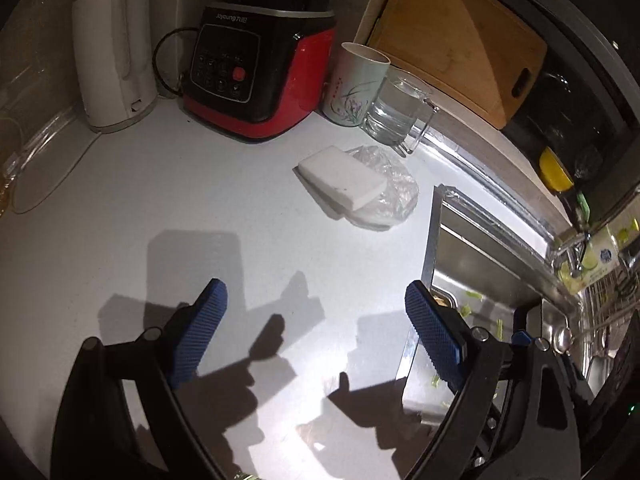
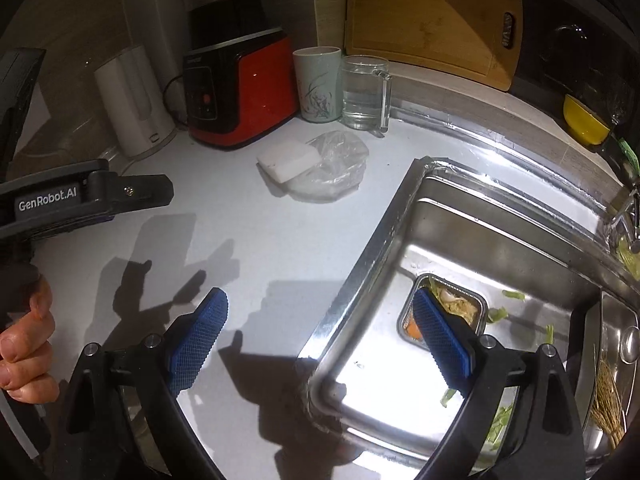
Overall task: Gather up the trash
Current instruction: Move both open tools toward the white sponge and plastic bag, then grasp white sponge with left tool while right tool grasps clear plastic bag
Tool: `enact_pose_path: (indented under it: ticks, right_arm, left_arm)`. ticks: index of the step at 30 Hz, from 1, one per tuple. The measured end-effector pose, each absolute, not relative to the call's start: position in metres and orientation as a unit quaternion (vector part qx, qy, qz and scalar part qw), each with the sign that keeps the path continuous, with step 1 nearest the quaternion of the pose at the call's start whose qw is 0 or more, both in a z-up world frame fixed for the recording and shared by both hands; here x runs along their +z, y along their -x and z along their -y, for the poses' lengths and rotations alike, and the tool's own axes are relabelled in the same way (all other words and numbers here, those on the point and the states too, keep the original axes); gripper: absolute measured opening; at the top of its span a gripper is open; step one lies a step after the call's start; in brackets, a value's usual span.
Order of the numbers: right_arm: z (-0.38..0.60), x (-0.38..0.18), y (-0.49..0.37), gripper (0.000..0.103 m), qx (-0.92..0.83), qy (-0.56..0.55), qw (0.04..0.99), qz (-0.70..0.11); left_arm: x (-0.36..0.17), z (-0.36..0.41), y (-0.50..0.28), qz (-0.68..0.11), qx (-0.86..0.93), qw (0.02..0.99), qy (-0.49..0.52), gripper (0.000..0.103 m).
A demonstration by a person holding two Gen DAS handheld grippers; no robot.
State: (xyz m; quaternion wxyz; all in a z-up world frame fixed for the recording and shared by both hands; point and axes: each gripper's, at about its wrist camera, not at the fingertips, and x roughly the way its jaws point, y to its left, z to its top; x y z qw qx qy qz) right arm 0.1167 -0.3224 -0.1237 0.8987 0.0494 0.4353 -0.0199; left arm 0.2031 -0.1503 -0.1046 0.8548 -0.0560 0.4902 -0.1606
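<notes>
A crumpled clear plastic bag [image 1: 394, 188] lies on the white counter with a white sponge block [image 1: 342, 176] on top of it; both also show in the right wrist view, the bag [image 2: 340, 156] and the sponge [image 2: 288, 158]. Green vegetable scraps [image 2: 496, 314] lie in the steel sink [image 2: 360, 280], around a strainer basket [image 2: 460, 306] full of food waste. My left gripper [image 1: 316, 332] is open and empty above the counter, left of the sink. My right gripper [image 2: 320, 334] is open and empty over the sink's left rim. The left gripper's body [image 2: 80, 196] shows at the left of the right wrist view.
A red and black blender base [image 1: 260, 72], a white kettle [image 1: 112, 56], a painted cup [image 1: 354, 84] and a glass mug of water [image 1: 400, 108] stand at the back. A wooden cutting board [image 1: 460, 36] leans on the wall. A yellow bowl [image 2: 584, 120] and a faucet [image 2: 624, 216] are at the right.
</notes>
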Motion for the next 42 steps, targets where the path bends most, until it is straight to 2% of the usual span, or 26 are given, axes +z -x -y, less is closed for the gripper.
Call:
enact_pose_path:
  ticks: [12,29,36,42]
  right_arm:
    - [0.359,-0.149,-0.218,0.093,0.029,0.008,0.897,-0.442]
    - [0.406,-0.18,-0.309,0.093,0.196,0.046,0.866,-0.458]
    - [0.409,-0.19,-0.333,0.093,0.215,0.04,0.852,-0.476]
    - [0.412,-0.196,-0.346,0.093,0.22,0.041,0.846,-0.485]
  left_arm:
    - [-0.14,0.195,-0.3,-0.525,-0.087,0.841,0.102,0.086]
    - [-0.161,0.237,-0.332,-0.526,0.089,0.832,0.152,0.086]
    - [-0.176,0.241,-0.349,-0.546,0.098,0.81,0.19,0.086]
    - [-0.183,0.26,-0.363,-0.554,0.092,0.808,0.177,0.086]
